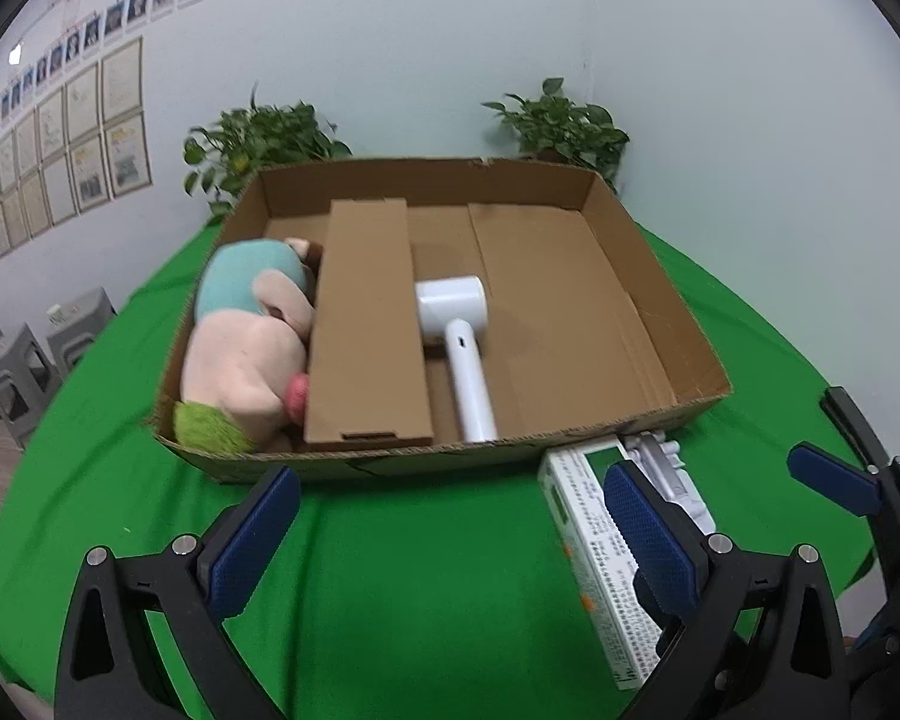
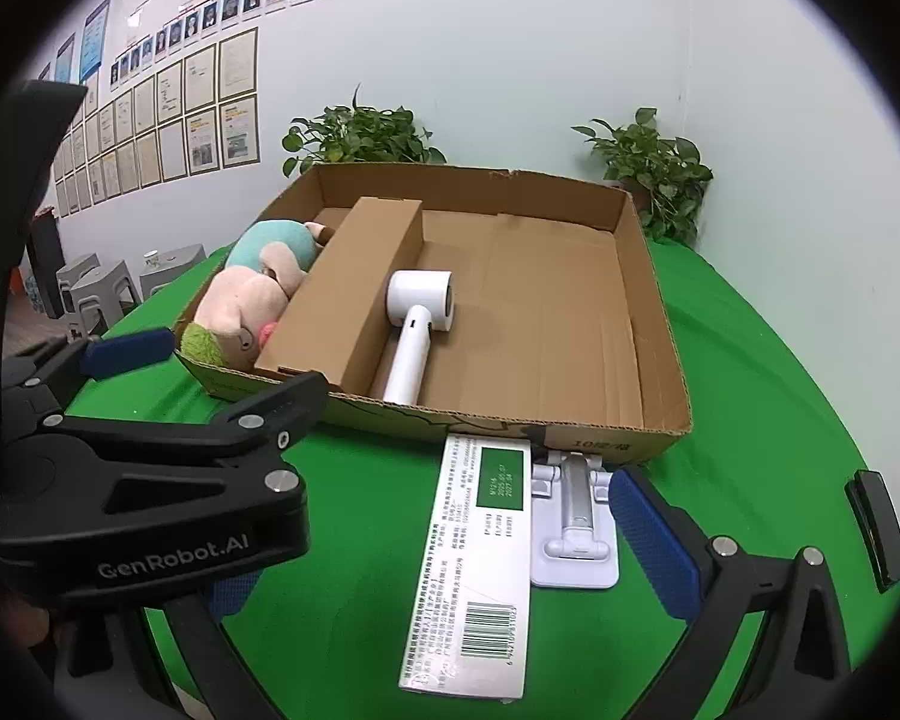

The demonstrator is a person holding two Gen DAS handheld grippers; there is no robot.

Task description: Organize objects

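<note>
- Your left gripper (image 1: 450, 531) hung over bare green cloth (image 1: 390, 570) at lower centre of the left wrist view, fingers spread wide, pinching nothing; prob. parked between picks.
- Your right gripper (image 2: 426, 546) was likewise spread and empty, w/ the white-and-green carton (image 2: 480, 564) lying flat between its fingers, lower centre of the right wrist view; this looked like a lineup for the next pick.
- White folding stand (image 2: 576, 516) lay flat, touching the carton's right edge; both sat just outside the cardboard tray's (image 2: 660, 324) near wall, i.e. not yet sorted.
- Tray contents, left to right: plush toy (image 1: 240, 348) wedged vs. the left wall; long brown box (image 1: 369, 324) beside it; white hair dryer (image 1: 459, 330) lying flat, handle toward you.
- Right half of tray held nothing; likely room for carton & stand.
</note>
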